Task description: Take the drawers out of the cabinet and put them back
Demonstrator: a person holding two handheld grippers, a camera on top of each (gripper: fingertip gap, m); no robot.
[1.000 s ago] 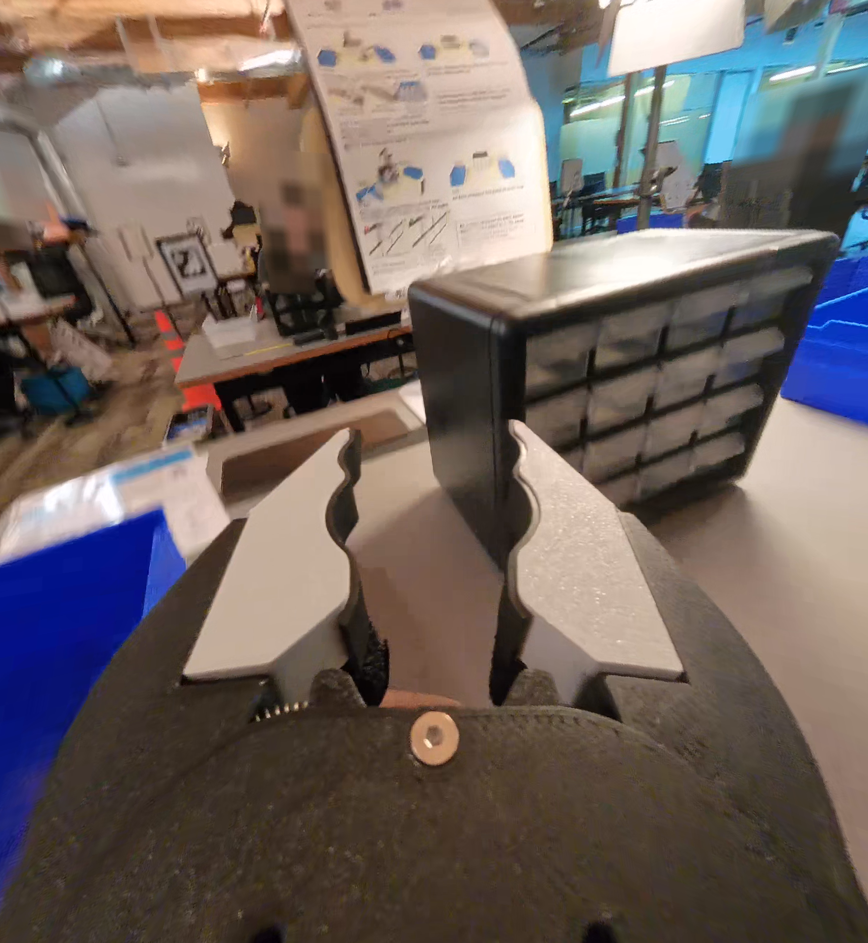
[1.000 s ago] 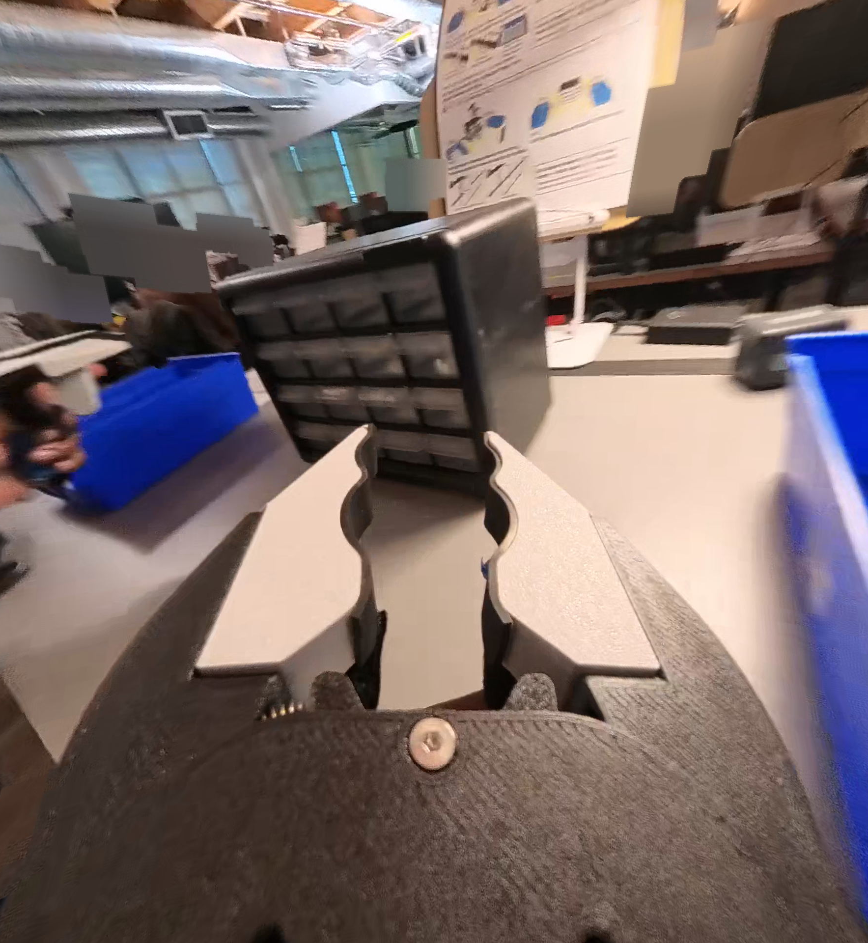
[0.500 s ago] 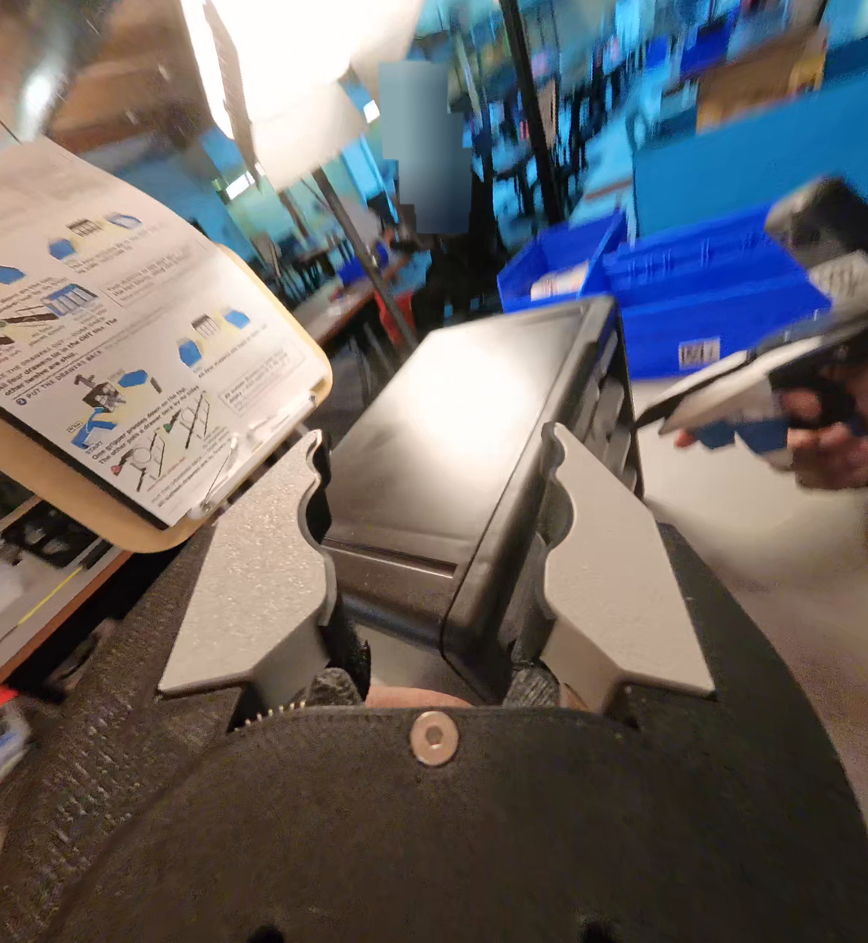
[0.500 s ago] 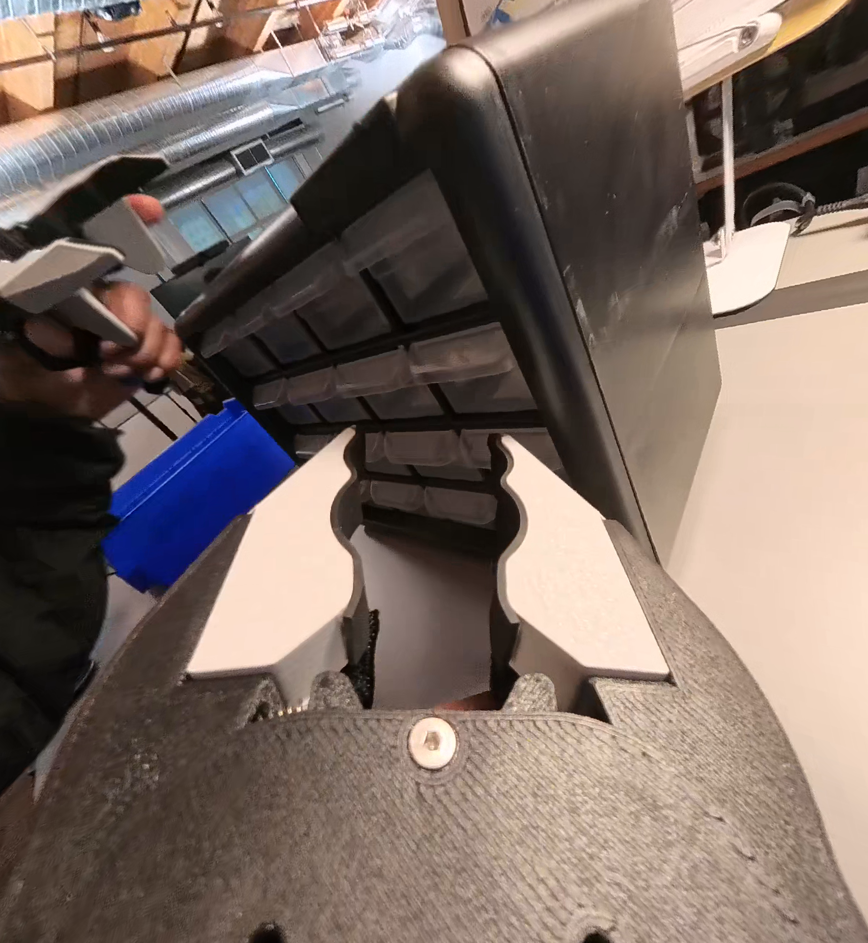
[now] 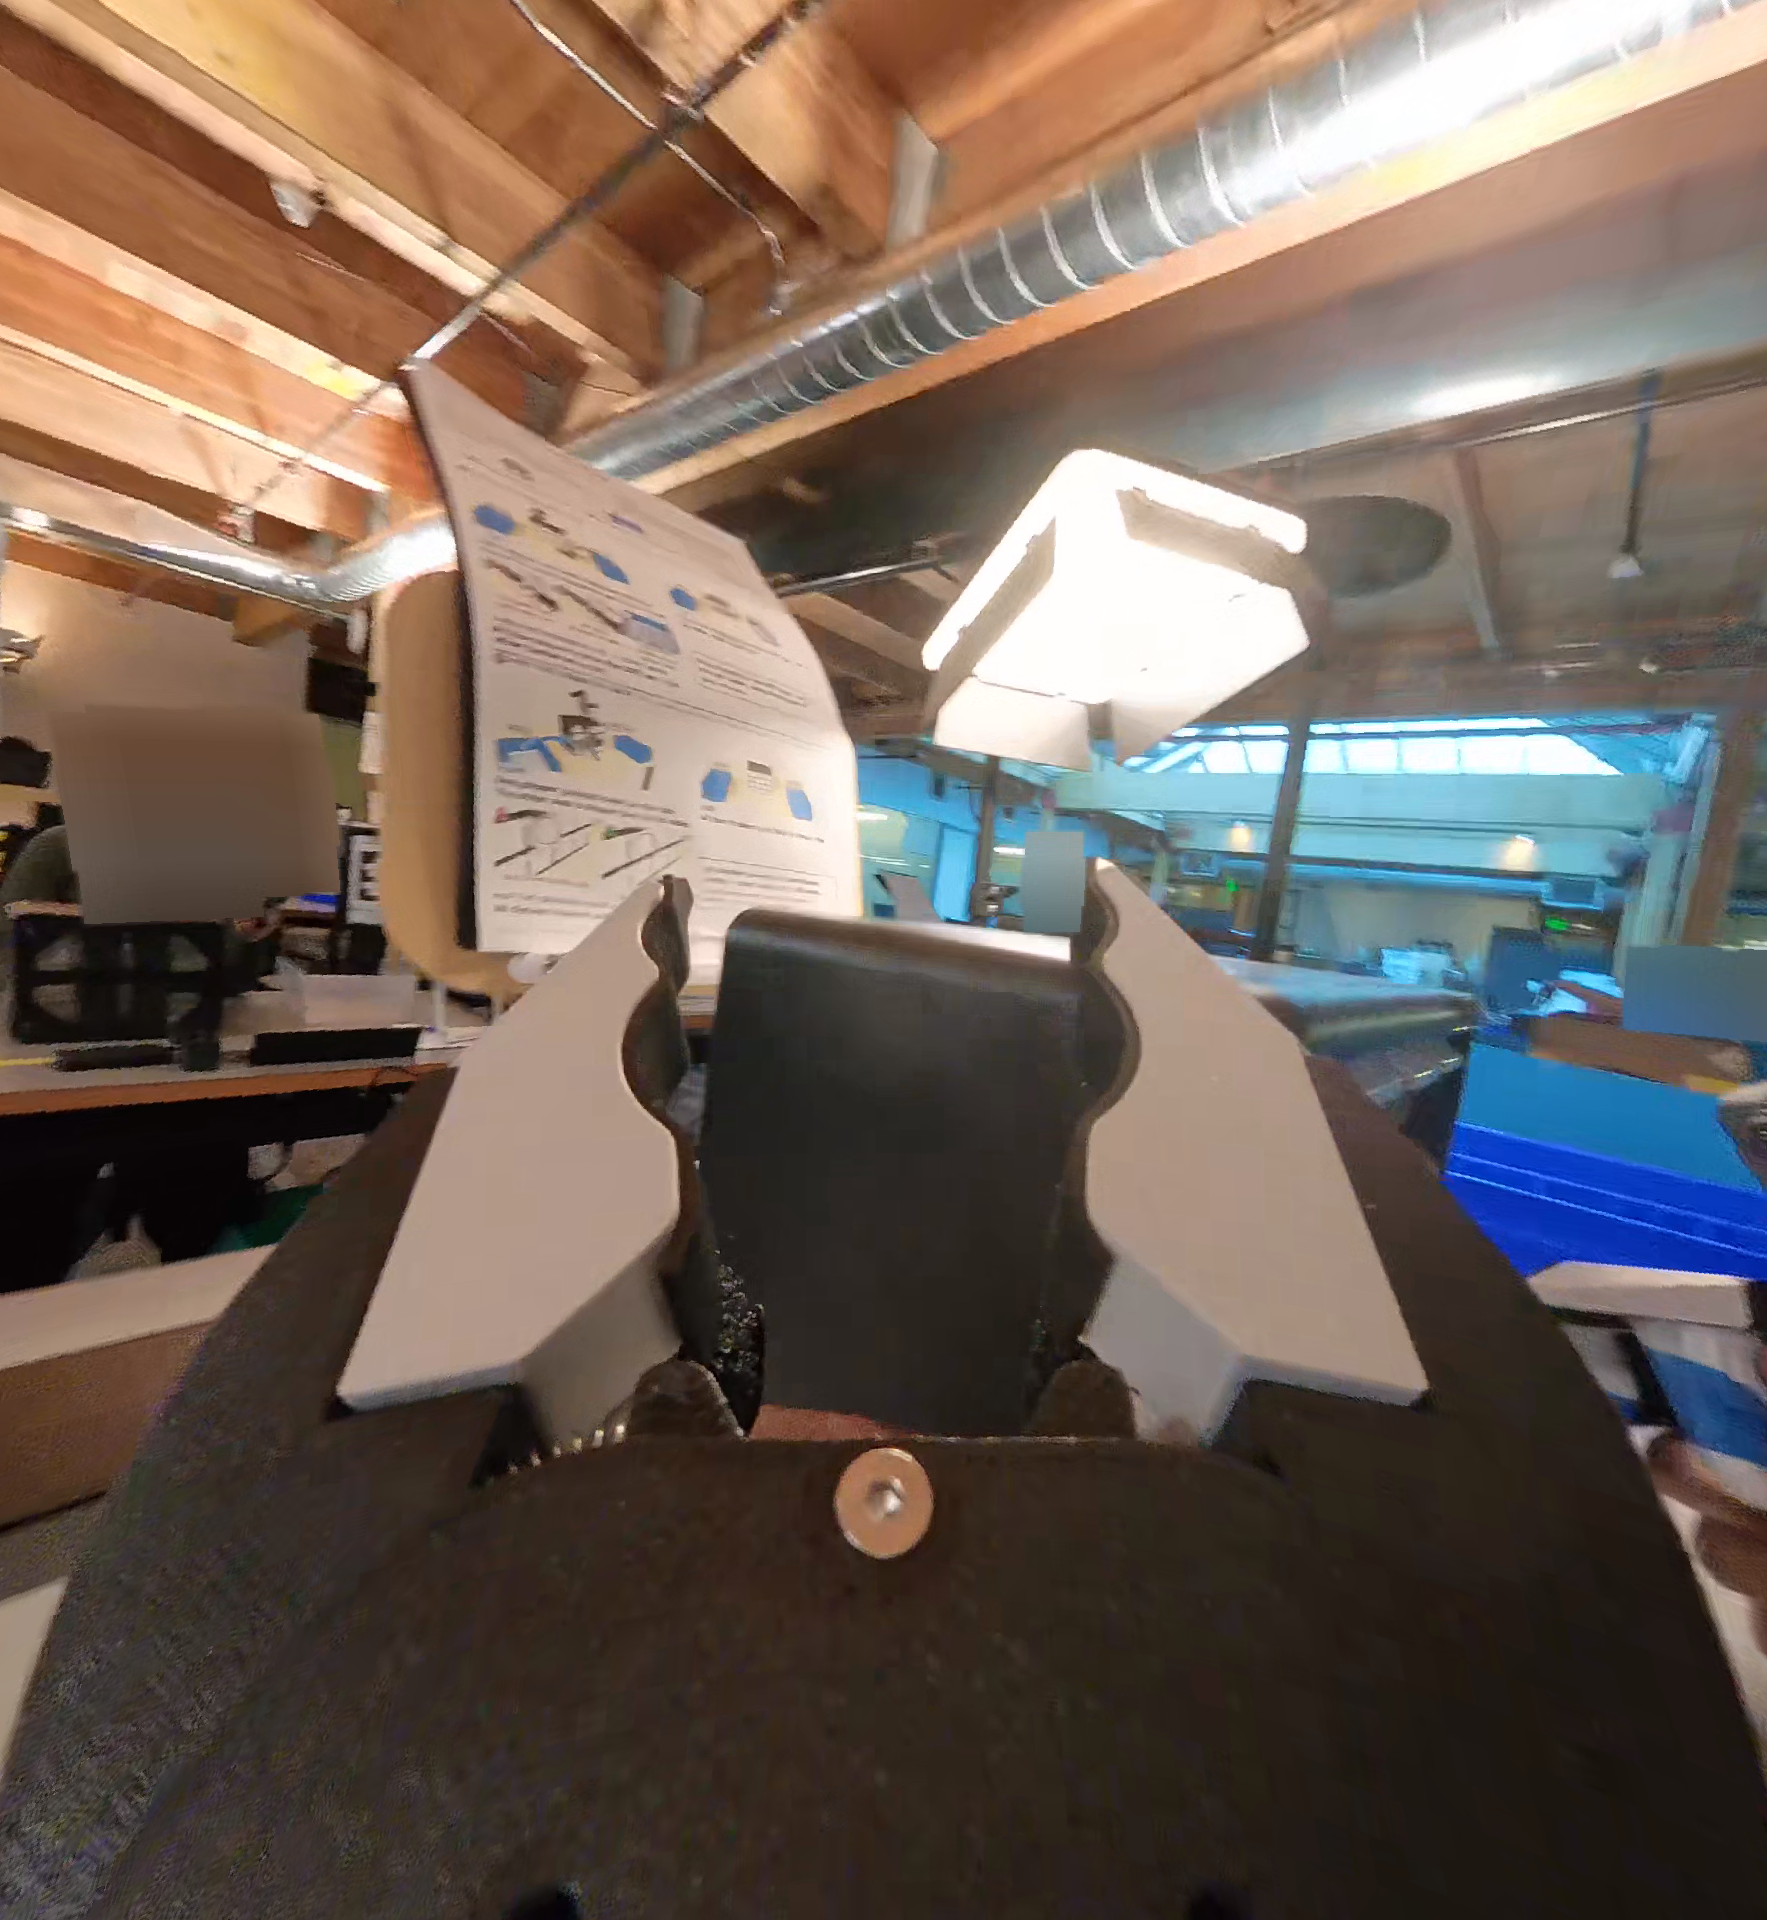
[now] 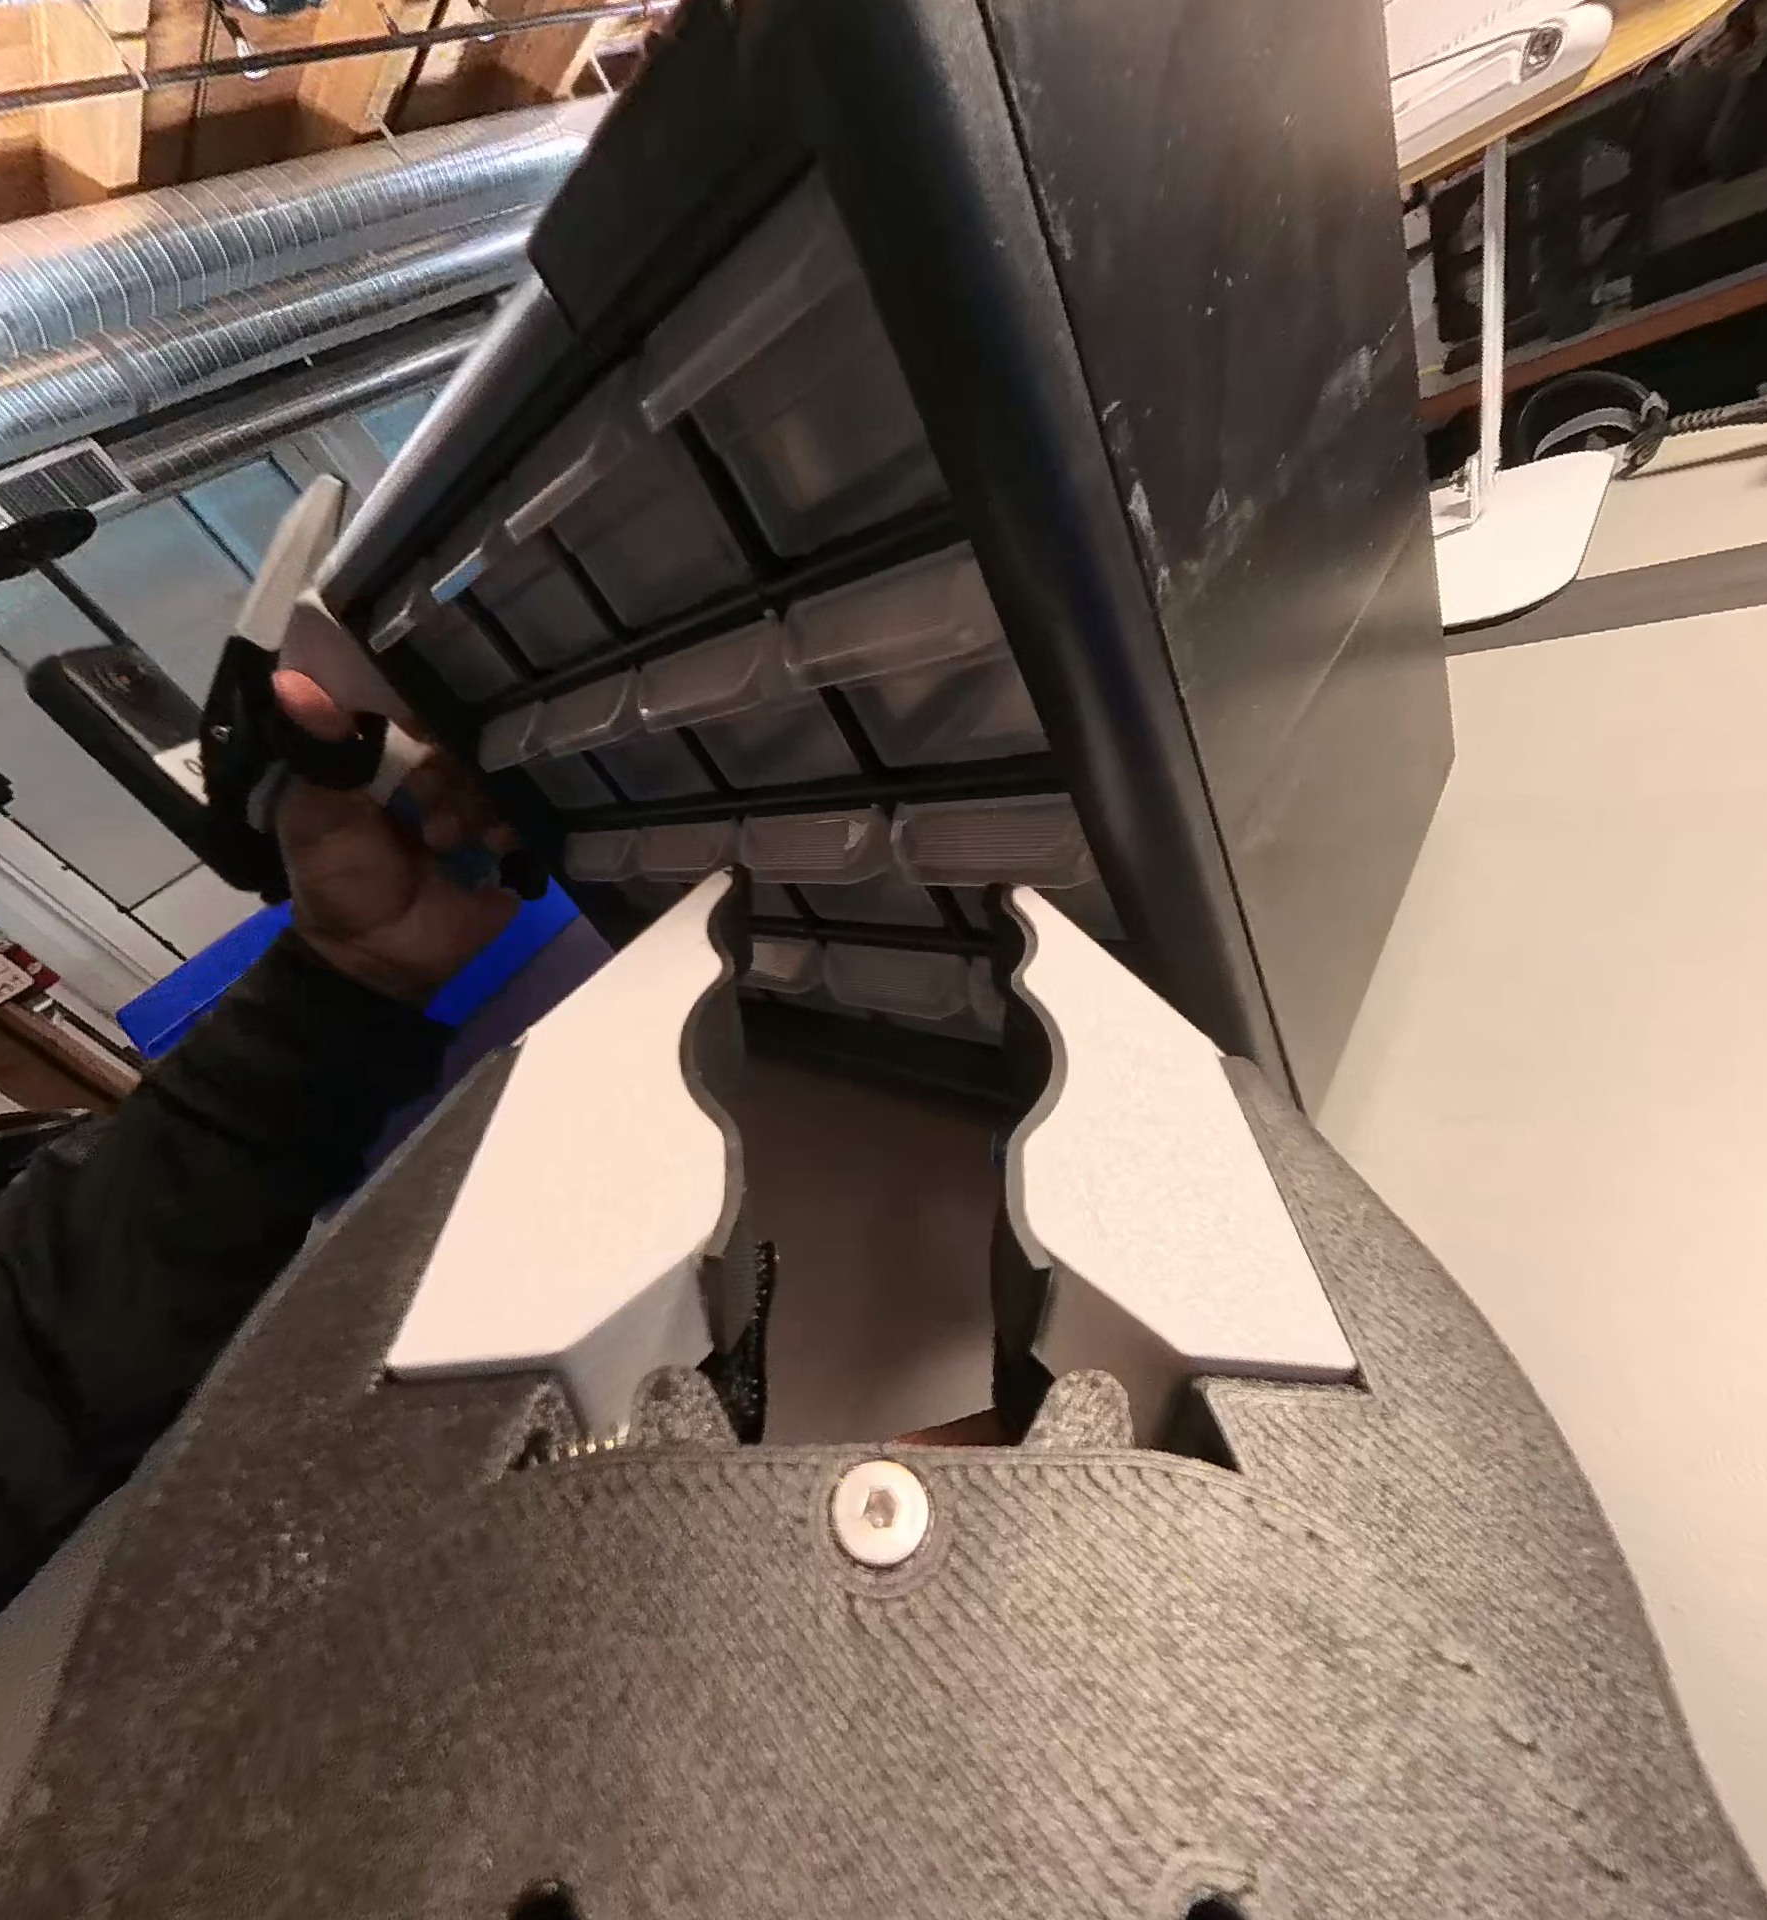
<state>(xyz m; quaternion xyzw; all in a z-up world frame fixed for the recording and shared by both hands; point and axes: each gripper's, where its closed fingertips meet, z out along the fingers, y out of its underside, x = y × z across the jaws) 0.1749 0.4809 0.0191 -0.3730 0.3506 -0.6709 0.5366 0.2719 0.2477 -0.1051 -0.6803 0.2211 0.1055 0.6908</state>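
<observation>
Our right tool (image 6: 868,904) is spread and empty, aimed straight at the lower rows of clear plastic drawers (image 6: 993,842) in the black cabinet (image 6: 1222,416) on the bench (image 6: 1637,1039); left tool (image 5: 879,925) straddles the cabinet's end, right pad touching, left pad apart

The cabinet (image 6: 1222,416) is black plastic with a slight sheen, its side scuffed with pale scratches. Its drawers (image 6: 920,644) are clear, smoky plastic with ribbed front lips. The left gripper (image 5: 879,914) and right gripper (image 6: 868,904) have smooth matt pale-grey fingers (image 6: 588,1164) set in rough, grainy black plastic bodies, each with a shiny metal screw (image 6: 881,1509). The table (image 6: 1606,1039) is smooth, matt off-white. Overhead are bare wood beams (image 5: 235,260) and a ribbed, shiny metal duct (image 5: 1118,218). A paper poster (image 5: 640,727) curls on tan board. The bin (image 5: 1585,1174) is glossy blue plastic. A sleeve (image 6: 131,1195) is dark cloth.
</observation>
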